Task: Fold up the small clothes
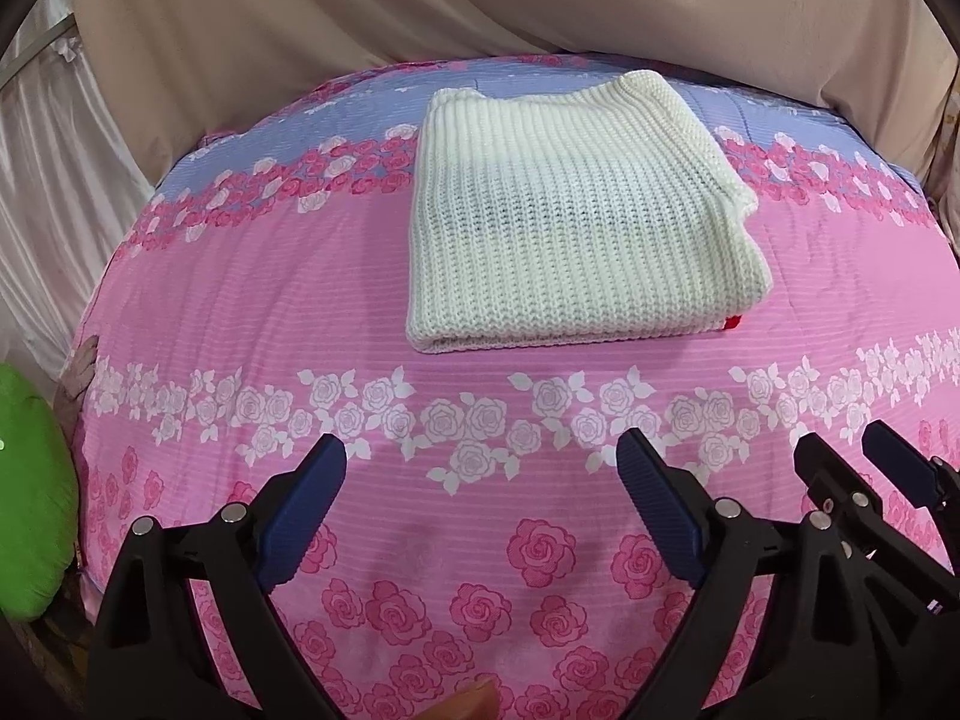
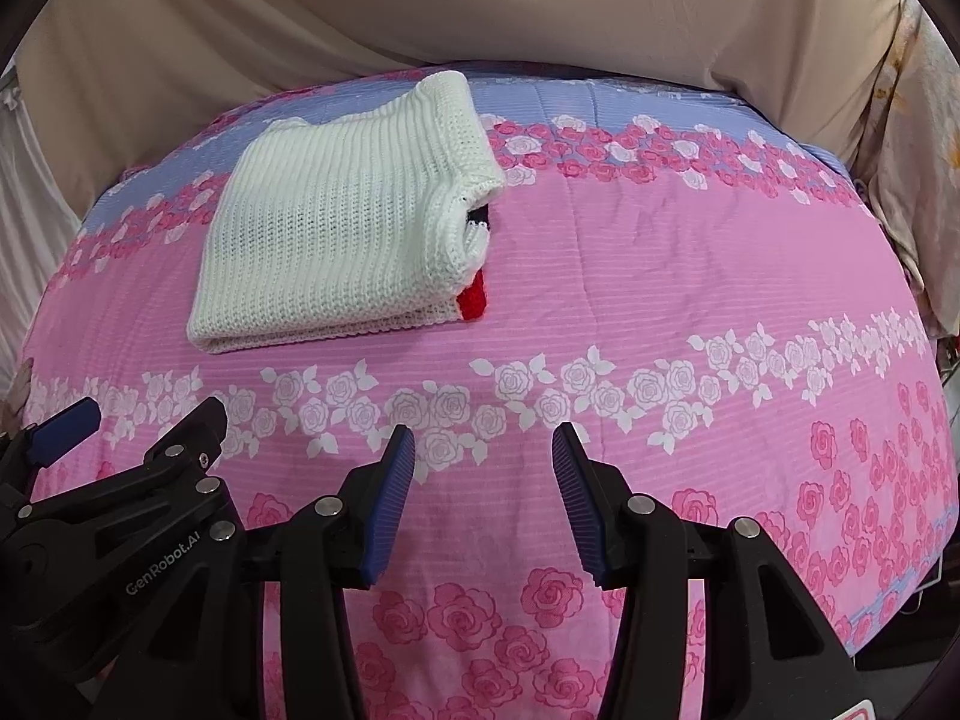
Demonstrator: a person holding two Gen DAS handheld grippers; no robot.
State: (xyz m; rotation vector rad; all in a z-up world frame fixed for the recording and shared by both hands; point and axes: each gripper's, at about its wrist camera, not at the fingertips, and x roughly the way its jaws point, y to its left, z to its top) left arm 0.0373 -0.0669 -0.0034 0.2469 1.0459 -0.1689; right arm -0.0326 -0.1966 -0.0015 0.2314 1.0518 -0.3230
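Both my views are evenly lit from overhead, soft and fairly bright. Strong fisheye bending bows the bed (image 1: 252, 312) and darkens the corners. Focus is sharp centrally; shadows are faint, with no glare.

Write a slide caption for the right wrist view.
Folded white knit sweater lies on the rose-print bedspread; the open right tool holds nothing.

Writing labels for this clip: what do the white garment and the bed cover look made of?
Garment: chunky knit yarn, probably wool or acrylic; ribbed stitches show, matte. Bed cover: thin printed woven cloth, likely cotton or polyester; rose print, fine horizontal stripes, slight sheen.
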